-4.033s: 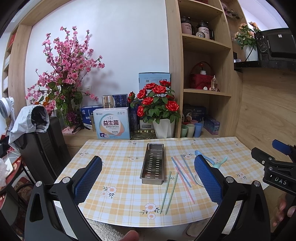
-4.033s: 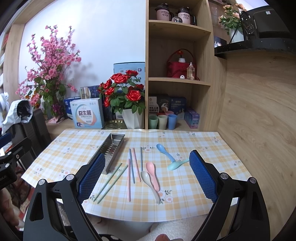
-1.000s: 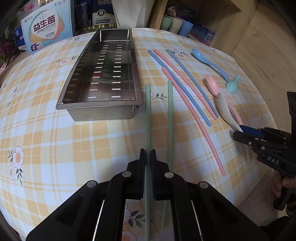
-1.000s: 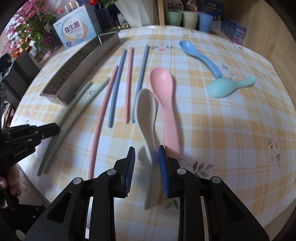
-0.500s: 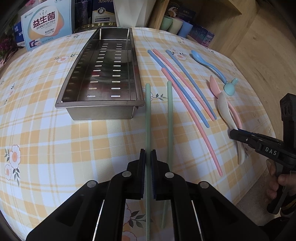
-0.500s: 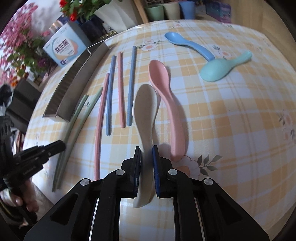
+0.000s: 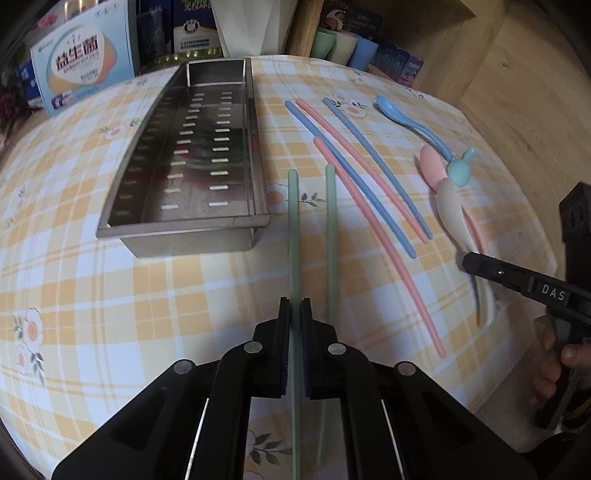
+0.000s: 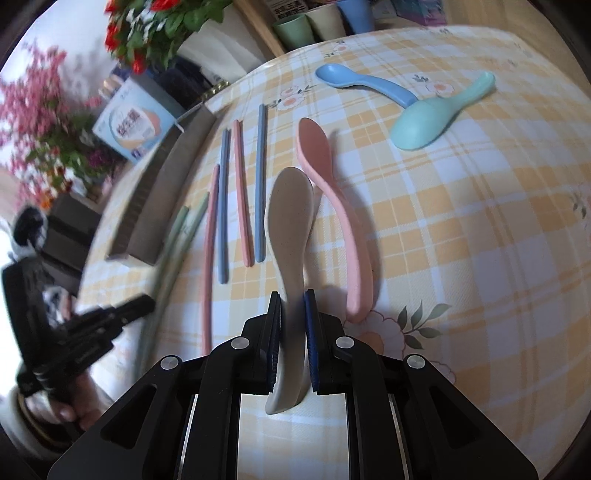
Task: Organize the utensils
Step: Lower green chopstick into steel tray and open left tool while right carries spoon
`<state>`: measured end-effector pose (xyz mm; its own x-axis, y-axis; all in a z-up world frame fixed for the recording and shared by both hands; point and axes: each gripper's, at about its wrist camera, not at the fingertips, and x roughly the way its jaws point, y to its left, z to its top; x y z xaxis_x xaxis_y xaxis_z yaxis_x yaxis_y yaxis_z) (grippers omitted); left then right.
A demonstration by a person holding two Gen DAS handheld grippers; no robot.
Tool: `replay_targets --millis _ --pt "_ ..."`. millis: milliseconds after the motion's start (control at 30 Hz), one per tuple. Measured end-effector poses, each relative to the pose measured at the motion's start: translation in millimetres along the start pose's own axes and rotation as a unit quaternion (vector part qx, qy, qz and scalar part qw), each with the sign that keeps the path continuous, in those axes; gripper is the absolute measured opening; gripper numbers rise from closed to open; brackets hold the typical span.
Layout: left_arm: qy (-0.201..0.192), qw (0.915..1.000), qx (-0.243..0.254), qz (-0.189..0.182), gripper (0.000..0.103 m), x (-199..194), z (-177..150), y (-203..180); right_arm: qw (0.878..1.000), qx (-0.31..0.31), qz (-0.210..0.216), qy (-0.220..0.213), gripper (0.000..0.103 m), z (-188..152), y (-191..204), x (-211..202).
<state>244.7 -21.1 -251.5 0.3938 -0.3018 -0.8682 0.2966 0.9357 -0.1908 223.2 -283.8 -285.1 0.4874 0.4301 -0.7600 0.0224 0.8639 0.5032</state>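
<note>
My left gripper (image 7: 294, 308) is shut on a green chopstick (image 7: 293, 229) that points toward the steel tray (image 7: 184, 225). A second green chopstick (image 7: 330, 229) lies just to its right. My right gripper (image 8: 291, 301) is shut on the handle of a beige spoon (image 8: 290, 214), lifted slightly and tilted. A pink spoon (image 8: 332, 192) lies right of it. Pink and blue chopsticks (image 8: 240, 184) lie to the left. A blue spoon (image 8: 362, 86) and a teal spoon (image 8: 428, 118) lie farther back. The right gripper also shows in the left wrist view (image 7: 476, 267).
The tray stands empty on the checked tablecloth (image 7: 110, 295). Behind it are a printed box (image 7: 83, 55), a white flower pot (image 7: 255, 26) and several cups (image 7: 343, 44). A wooden wall (image 7: 517, 92) bounds the right side. The table's front edge is close below both grippers.
My right gripper closed on the beige spoon's handle and has tilted and lifted it. My left gripper stays shut on the green chopstick, raised a little.
</note>
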Motion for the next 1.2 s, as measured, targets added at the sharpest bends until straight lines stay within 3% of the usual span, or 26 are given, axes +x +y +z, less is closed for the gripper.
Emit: replay_targets --millis 200,467,667,900,1200 --pt "-0.01 0.9996 0.02 -0.015 0.005 -17 2 -13 0.999 0.003 0.031 -0.026 0.012 8 5 -14" --pt "-0.05 0.9983 0.006 -0.03 0.005 -49 23 -11 0.998 0.008 0.046 -0.035 0.012 19 10 -13" --pt "-0.079 0.9967 -0.019 -0.006 0.005 -62 61 10 0.998 0.013 0.05 -0.048 0.012 33 13 -15" --pt "-0.066 0.9959 -0.052 0.033 0.005 -32 124 48 0.996 0.021 0.054 -0.067 0.012 49 16 -23" --pt "-0.008 0.9967 -0.073 0.035 0.005 36 164 66 0.995 0.048 0.036 -0.076 0.012 61 -2 -33"
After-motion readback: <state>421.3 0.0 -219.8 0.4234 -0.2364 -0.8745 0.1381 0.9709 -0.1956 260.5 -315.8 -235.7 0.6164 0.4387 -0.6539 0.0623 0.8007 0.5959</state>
